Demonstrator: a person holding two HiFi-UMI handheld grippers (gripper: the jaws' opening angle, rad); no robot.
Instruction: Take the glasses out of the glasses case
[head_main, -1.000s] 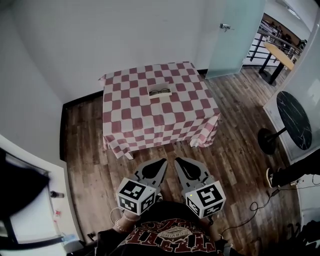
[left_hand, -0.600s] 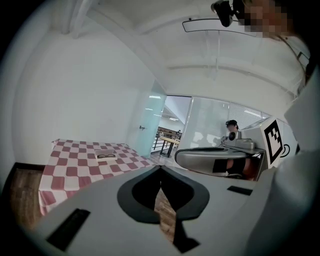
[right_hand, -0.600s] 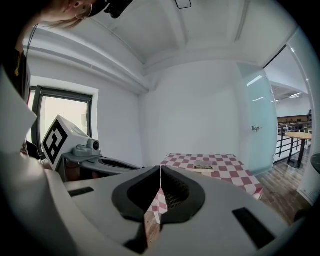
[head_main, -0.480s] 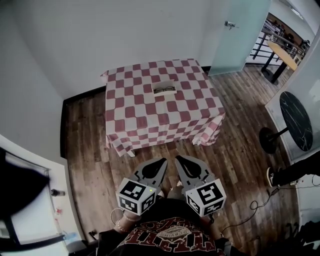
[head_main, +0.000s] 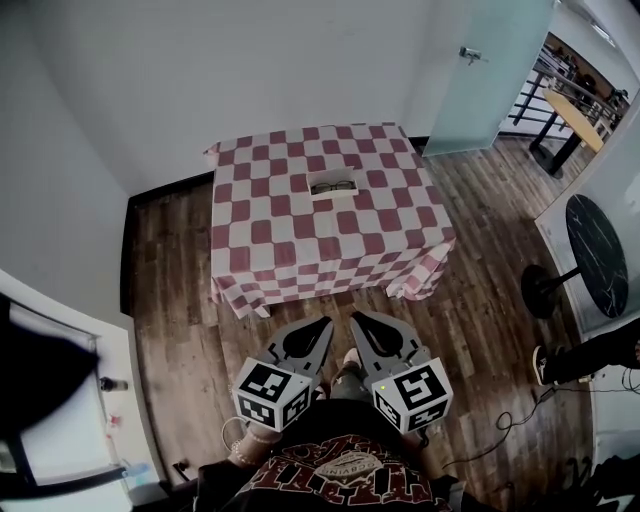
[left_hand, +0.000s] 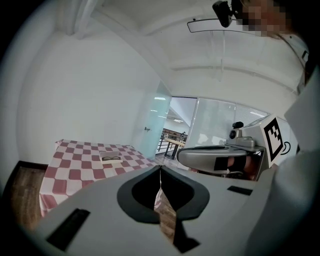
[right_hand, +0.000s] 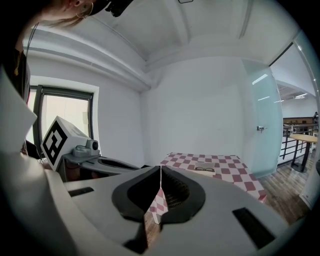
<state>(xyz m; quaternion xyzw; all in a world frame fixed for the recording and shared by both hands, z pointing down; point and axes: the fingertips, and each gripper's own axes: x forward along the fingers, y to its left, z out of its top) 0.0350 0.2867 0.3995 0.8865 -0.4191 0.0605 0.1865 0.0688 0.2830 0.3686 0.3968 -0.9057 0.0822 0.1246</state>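
while you stand back on the wooden floor (head_main: 170, 270), well apart from the tabletop (head_main: 300, 250) with its red-and-white checked cloth, you hold both tools low in front of your body, side by side. your left gripper (head_main: 326, 322) has its jaws pressed together, tips meeting with nothing between them, and your right gripper (head_main: 354, 317) is the same, closed on nothing; each gripper view shows only a thin seam where the two jaws meet. the glasses case (head_main: 333, 186) lies open on the far half of the tabletop, about midway across its width, and the glasses (head_main: 333, 184) rest inside it, dark frames against the pale lining. both grippers point towards the tabletop, their tips close to each other but apart, and neither is near the case. a frosted glass door (head_main: 480, 70) stands beyond the tabletop to your right, and a round dark table (head_main: 600, 245) stands farther right
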